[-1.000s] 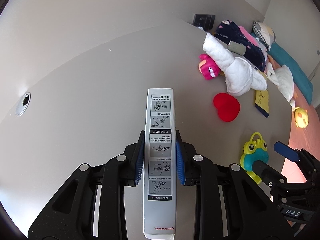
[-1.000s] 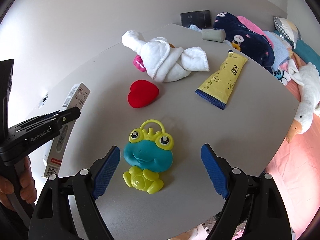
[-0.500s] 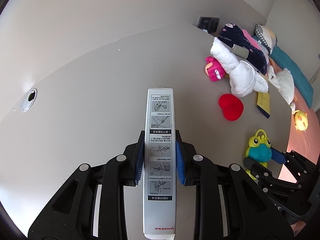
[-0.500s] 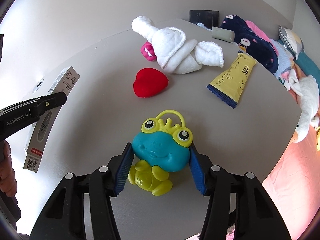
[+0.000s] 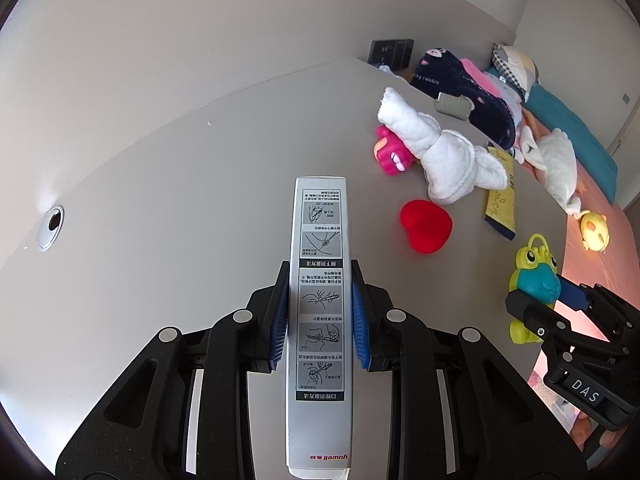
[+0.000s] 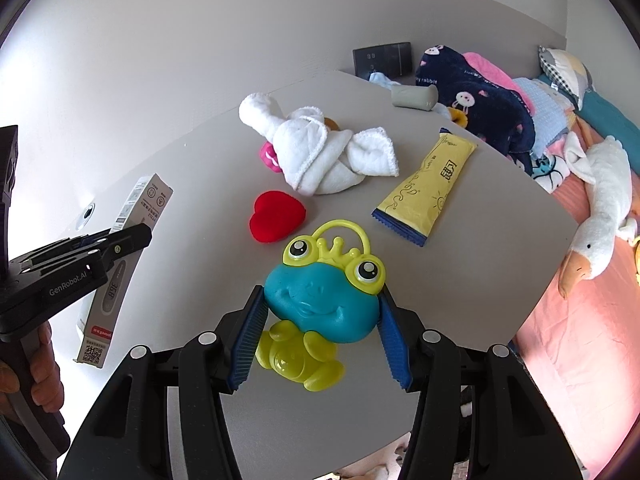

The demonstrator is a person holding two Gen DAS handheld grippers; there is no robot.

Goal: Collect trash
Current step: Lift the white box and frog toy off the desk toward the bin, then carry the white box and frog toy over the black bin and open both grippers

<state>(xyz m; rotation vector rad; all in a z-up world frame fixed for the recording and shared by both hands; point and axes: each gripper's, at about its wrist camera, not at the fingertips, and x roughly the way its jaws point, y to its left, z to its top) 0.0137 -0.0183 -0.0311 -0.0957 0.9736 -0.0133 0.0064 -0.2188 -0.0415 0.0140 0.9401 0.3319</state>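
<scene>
Left tool point(image 5: 320, 312): clamped on a long grey box point(image 5: 320, 300) with printed instruction drawings, box held above the desk point(image 5: 180, 208).
Right tool point(image 6: 320, 336): pads pressed against both sides of a blue-and-yellow frog toy point(image 6: 324, 300); judged just clear of the desk, contact with the surface not certain.
Trash in hand: grey box, likely empty packaging; frog toy looks like a plaything rather than waste, purpose of this grip unclear.
Trash left on desk: yellow wrapper point(image 6: 428, 184) with blue ends, flat, near the far right edge.
Other desk items: red heart point(image 6: 276, 216), rolled white cloth point(image 6: 320, 156), pink toy point(image 6: 270, 156) tucked against the cloth, grey pouch point(image 6: 414, 98) at the far edge.
Progress: early to middle; two items lifted or gripped, nothing yet deposited, wrapper untouched.
Bin or bag: none visible in either view; drop-off place unknown.
Hidden: pink toy mostly covered by cloth; something orange-brown behind the cloth, not identifiable.
Cut off: lower end of box in the left view; person visible only as fingers point(image 6: 44, 384) on the left handle.
Off desk: bed point(image 6: 568, 360) at right with a white goose plush point(image 6: 604, 208) and folded clothes.
</scene>
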